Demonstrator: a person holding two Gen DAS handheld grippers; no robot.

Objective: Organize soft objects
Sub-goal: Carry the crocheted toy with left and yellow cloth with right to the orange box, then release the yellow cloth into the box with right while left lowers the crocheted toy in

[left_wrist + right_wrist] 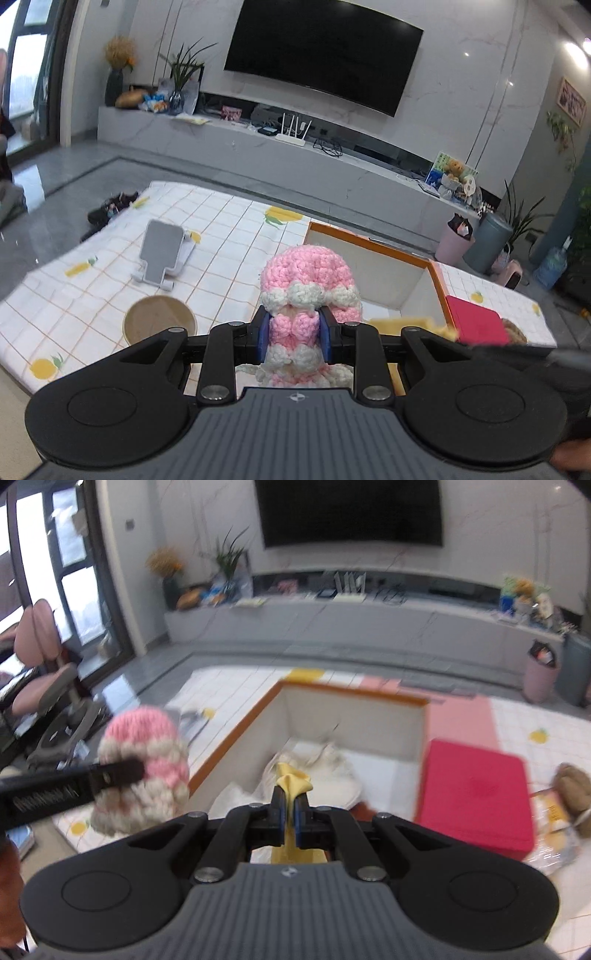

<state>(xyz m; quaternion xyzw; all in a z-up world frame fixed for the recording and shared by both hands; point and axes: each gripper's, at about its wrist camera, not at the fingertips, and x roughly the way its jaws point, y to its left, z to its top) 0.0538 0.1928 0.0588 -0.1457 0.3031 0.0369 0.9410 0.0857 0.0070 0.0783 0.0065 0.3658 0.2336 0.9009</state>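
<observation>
My left gripper (293, 338) is shut on a pink and white crocheted toy (308, 275), held upright just left of the orange-rimmed white box (373, 242). From the right wrist view that same toy (142, 771) hangs to the left of the box (236, 727), pinched by the left gripper's black finger. My right gripper (290, 818) is shut on a thin yellow cloth (293, 781), held over the near part of the box. White fabric (332, 771) lies on the box's floor.
A red pad (476, 794) lies right of the box, with a brown fuzzy thing (574, 784) beyond it. On the checked lemon-print mat (229, 229) sit a grey phone stand (162, 254) and a tan round bowl (159, 323). A TV cabinet runs along the far wall.
</observation>
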